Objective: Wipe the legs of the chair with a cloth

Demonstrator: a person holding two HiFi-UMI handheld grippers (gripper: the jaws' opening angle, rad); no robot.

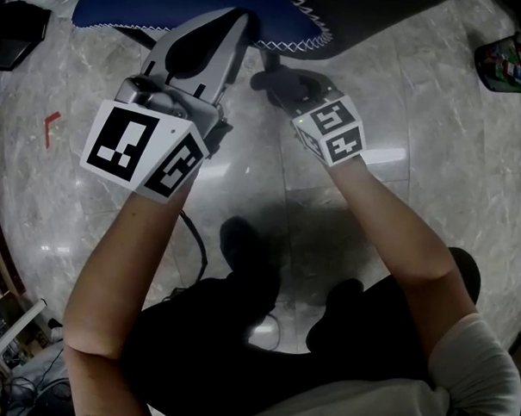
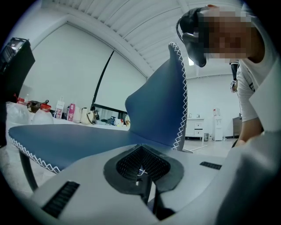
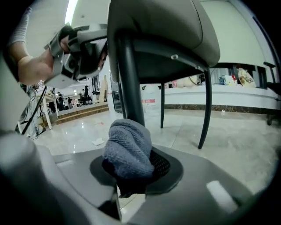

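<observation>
The chair's blue seat (image 1: 191,7) with white edge stitching lies at the top of the head view. Seat and upright back (image 2: 162,101) fill the left gripper view. My left gripper (image 2: 142,170) is shut with nothing seen between its pads, its tip at the seat's near edge (image 1: 235,27). Lower and to the right, under the seat, my right gripper (image 3: 127,176) is shut on a bunched grey cloth (image 3: 129,149). The cloth sits right at the near black chair leg (image 3: 129,79); whether it touches is unclear. Two further black legs (image 3: 206,105) stand behind.
The floor is glossy grey marble (image 1: 429,109) with a small red mark (image 1: 52,126) at left. A dark container (image 1: 506,61) sits at the right edge. Cables (image 1: 18,377) lie lower left. My feet (image 1: 245,255) stand just behind the grippers.
</observation>
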